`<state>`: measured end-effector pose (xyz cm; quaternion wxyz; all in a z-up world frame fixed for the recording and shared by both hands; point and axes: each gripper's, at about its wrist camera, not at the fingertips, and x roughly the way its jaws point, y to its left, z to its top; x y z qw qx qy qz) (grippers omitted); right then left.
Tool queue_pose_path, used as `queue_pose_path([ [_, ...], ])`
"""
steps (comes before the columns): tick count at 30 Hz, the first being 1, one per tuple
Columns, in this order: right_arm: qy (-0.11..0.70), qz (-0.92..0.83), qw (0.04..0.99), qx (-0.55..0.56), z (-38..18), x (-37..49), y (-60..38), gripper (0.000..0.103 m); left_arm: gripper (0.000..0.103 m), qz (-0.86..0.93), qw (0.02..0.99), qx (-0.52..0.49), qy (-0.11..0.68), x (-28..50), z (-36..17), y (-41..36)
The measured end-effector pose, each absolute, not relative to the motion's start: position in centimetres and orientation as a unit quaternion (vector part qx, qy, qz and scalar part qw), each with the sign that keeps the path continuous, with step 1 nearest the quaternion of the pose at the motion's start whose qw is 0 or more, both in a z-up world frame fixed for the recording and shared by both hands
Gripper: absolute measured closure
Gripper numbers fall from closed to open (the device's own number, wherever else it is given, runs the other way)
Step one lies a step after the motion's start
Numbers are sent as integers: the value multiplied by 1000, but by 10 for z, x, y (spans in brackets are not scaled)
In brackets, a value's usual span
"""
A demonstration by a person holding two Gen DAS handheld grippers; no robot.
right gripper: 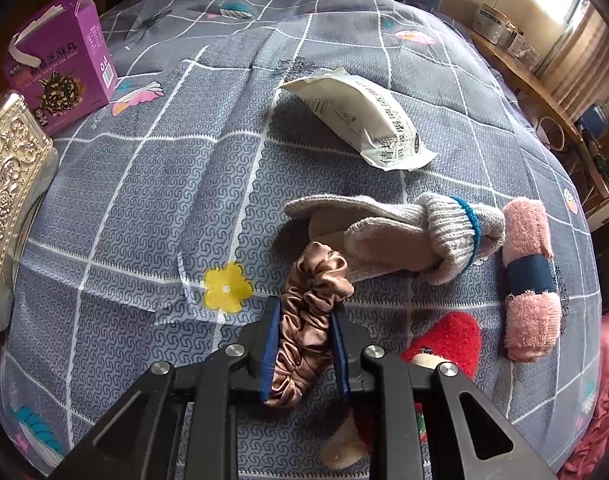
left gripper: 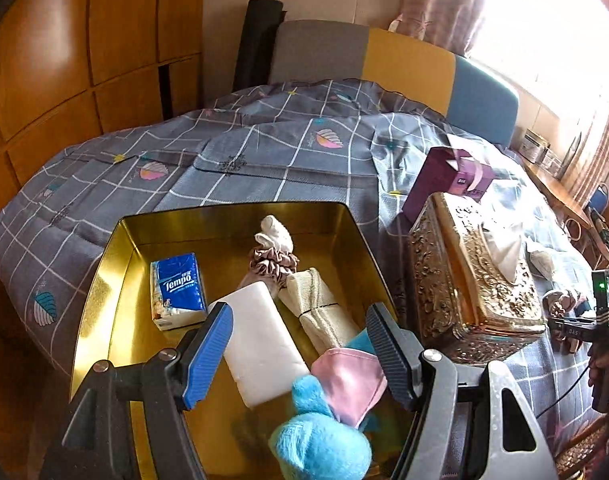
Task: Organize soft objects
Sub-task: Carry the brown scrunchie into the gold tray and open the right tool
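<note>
Gold tin [left gripper: 104, 280] is already holding tissues, socks and a mask, with the left gripper [left gripper: 300, 344] hanging wide open and empty above it. Right gripper [right gripper: 304, 350] is clamping a brown scrunchie [right gripper: 308, 312] on the bed [right gripper: 144, 200]; grey socks [right gripper: 404, 232], a pink towel roll [right gripper: 530, 280] and a red sock [right gripper: 448, 340] are still waiting.

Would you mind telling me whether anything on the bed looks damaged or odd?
The purple box standing beside the ornate tissue box has its top torn open, a ragged white flap hanging loose.
</note>
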<state>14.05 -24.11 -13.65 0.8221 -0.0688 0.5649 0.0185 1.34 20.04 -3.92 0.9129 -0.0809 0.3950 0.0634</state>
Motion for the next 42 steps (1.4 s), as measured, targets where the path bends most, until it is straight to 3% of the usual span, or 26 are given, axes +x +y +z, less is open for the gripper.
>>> queue_pose_path([
  [13,572,2,820,-10,-132,149,-256,80,33,51,911,-74,402,10,-44,204],
  [23,505,34,862,19,-64,164,-228,80,33,70,905,-106,407,9,-50,230],
  [33,389,243,888,-24,41,130,-69,80,33,150,899,-153,381,-8,-37,297],
  [38,376,370,847,-65,41,80,32,79,33,165,898,-160,374,-14,-37,311],
  [42,401,432,802,-93,7,54,99,79,33,170,899,-165,368,-18,-36,314],
])
